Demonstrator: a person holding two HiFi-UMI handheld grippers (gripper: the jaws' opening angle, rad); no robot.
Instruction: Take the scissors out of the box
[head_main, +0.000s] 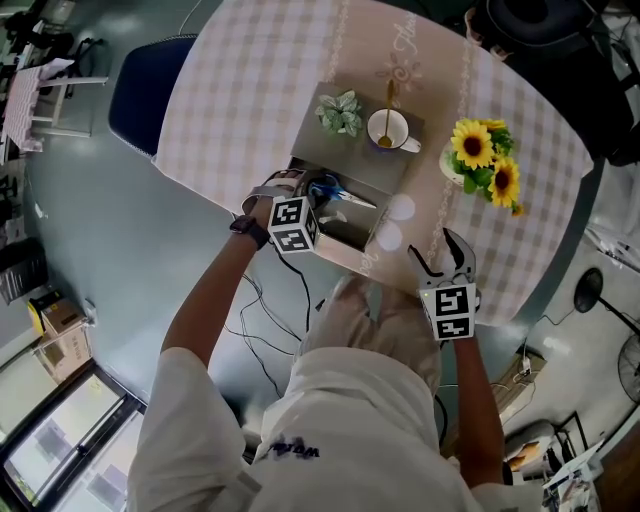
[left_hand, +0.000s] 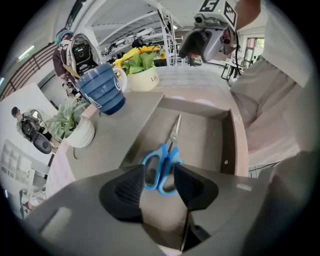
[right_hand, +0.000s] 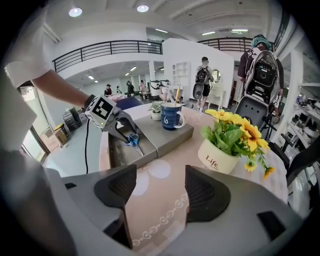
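Half-open, my left hand-held gripper (left_hand: 159, 176) straddles the blue scissors (left_hand: 169, 156), no grip yet; crooked squeeze could skid them.

Box (head_main: 308, 140) on the table (head_main: 250, 90)
Scissors (left_hand: 167, 162) are laid in the box's near compartment; a plant (head_main: 341, 112), left, and a mug (head_main: 387, 130) are set on its far part; a pot of flowers (head_main: 480, 160) is placed rightward.

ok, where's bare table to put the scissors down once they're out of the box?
Two patches: checked cloth left of the box, and the runner between box, sunflower pot and right hand-held gripper. Crowded: box top, with plant and mug.
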